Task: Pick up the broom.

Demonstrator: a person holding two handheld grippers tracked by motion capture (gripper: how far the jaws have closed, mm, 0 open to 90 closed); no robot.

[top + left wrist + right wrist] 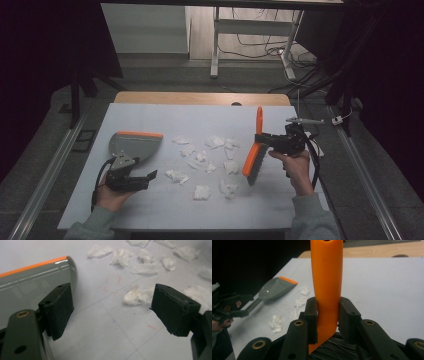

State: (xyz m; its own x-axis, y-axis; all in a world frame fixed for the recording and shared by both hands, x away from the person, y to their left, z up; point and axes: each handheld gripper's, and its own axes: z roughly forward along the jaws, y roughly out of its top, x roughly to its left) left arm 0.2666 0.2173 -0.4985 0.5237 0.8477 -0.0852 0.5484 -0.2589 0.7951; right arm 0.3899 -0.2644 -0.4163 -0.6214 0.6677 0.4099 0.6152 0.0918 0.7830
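Observation:
An orange brush (252, 160) with dark bristles hangs tilted over the right side of the white table, bristles down. My right gripper (261, 137) is shut on its orange handle (327, 277), with a jaw pressed against each side. A grey dustpan (135, 146) with an orange front lip lies flat at the left. My left gripper (142, 176) rests just in front of it, open, with nothing between its jaws (112, 307). The dustpan (30, 282) lies beside its left jaw. Several crumpled white paper scraps (202, 156) are scattered between dustpan and brush.
The white tabletop (150, 210) has a wooden strip (200, 97) along its far edge. A small white cabled item (305, 120) lies at the table's right edge. Beyond the table stand desk legs (215, 45) and loose cables on the floor.

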